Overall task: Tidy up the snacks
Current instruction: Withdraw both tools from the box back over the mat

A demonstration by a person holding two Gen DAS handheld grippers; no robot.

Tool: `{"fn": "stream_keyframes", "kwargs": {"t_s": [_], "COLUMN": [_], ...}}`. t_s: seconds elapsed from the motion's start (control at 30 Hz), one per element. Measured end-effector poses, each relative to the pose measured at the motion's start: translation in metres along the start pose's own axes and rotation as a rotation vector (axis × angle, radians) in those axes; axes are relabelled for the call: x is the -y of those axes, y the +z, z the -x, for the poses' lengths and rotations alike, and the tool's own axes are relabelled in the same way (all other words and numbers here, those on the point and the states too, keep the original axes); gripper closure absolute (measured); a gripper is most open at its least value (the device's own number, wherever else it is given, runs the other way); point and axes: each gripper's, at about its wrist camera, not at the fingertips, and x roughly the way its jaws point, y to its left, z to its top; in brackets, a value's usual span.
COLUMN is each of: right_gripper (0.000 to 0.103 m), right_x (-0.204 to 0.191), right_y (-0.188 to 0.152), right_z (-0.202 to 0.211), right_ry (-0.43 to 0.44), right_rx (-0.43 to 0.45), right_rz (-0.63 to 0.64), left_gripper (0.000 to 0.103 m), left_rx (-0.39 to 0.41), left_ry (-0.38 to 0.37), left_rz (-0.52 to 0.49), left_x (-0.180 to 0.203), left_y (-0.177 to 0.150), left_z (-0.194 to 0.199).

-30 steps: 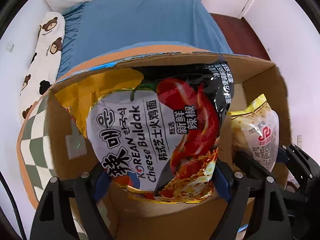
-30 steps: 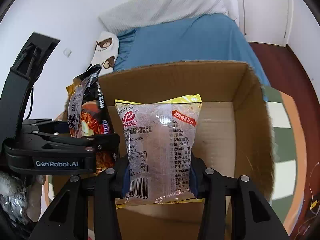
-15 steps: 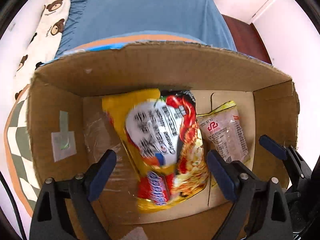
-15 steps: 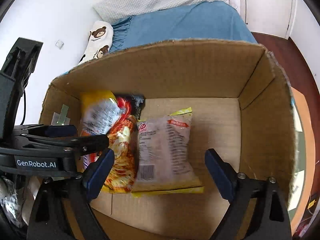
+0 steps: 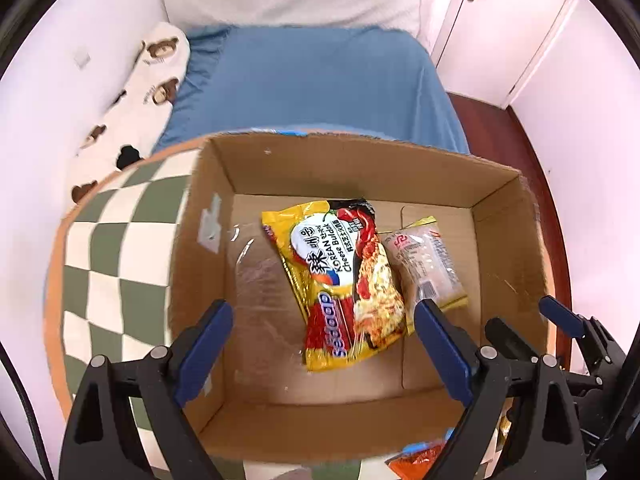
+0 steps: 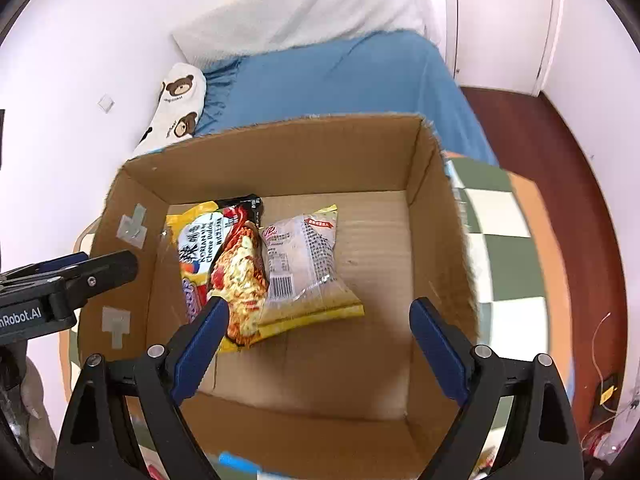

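Observation:
An open cardboard box (image 5: 360,172) (image 6: 280,160) stands below both grippers. Flat on its floor lies a yellow, black and red Buldak noodle packet (image 5: 340,276) (image 6: 224,256). A clear noodle packet with a yellow edge (image 5: 424,264) (image 6: 304,256) lies beside it, touching its right side. My left gripper (image 5: 322,308) (image 6: 100,262) hangs open above the box's left half, holding nothing. My right gripper (image 6: 320,305) (image 5: 524,316) is open too, above the middle of the box, well clear of both packets.
The box sits on a green-and-white checkered mat with an orange rim (image 5: 120,248) (image 6: 508,256). Behind it are a blue bed (image 5: 312,84), a bear-print pillow (image 5: 132,120) and white doors (image 5: 500,20). An orange snack packet (image 5: 416,456) peeks out in front of the box.
Both grippers opened and let go of their packets, which dropped flat onto the box floor. Both grippers then rose and pulled back from the box.

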Motion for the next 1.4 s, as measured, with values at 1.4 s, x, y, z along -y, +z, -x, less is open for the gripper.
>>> {"fn": "stream_keyframes", "kwargs": {"t_s": [1.4], "right_gripper": [0.009], "right_x": [0.007], "right_y": [-0.243], "right_z": [-0.001], "right_ry": [0.042], "right_rx": [-0.355], "right_rz": [-0.353], "left_gripper": [0.01], "left_rx": [-0.403], "left_ry": [0.124], "left_rz": [-0.091], "left_x": [-0.129], "left_y": [-0.31], "left_z": [-0.038]}}
